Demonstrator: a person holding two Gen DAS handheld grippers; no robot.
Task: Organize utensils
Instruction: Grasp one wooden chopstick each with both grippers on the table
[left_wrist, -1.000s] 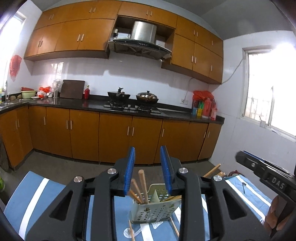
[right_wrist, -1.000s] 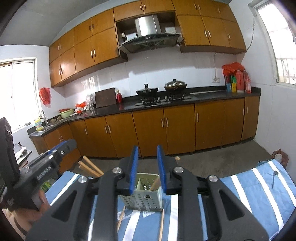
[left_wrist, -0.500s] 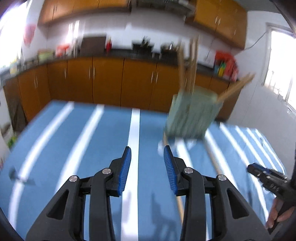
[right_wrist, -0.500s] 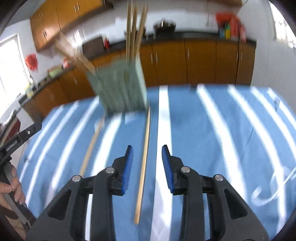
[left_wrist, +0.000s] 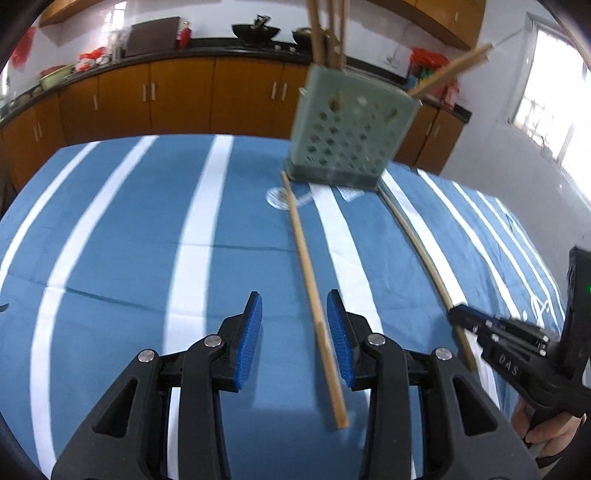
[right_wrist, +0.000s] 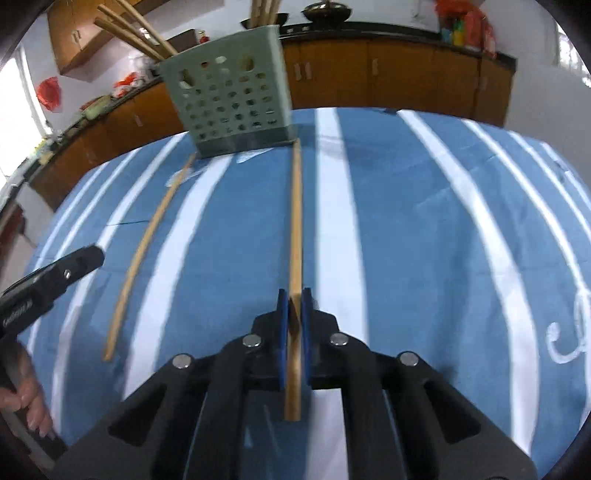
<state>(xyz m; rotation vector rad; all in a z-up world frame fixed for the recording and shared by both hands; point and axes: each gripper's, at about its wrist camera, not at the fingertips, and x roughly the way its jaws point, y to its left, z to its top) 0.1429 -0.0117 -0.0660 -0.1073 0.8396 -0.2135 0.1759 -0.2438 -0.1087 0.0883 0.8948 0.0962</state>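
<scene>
The right gripper (right_wrist: 290, 295) has just been closing and its blue pads now pinch a wooden chopstick (right_wrist: 295, 225) near its close end; the stick lies on the blue, white-striped tablecloth (right_wrist: 406, 240) and runs straight away to the foot of the holder. The left gripper (left_wrist: 294, 306) stands with its jaws spread, a second chopstick (left_wrist: 308, 273) lying on the cloth between them, close beside the right pad; whether it touches that pad I cannot tell. On the right gripper's black body, seen from the left wrist, the letters "DAS" can be read. Toward the table's far edge stands a pale green perforated utensil holder (left_wrist: 347, 136) with several chopsticks upright and slanting in it. Beyond it run orange-brown kitchen cabinets (left_wrist: 177, 96).
</scene>
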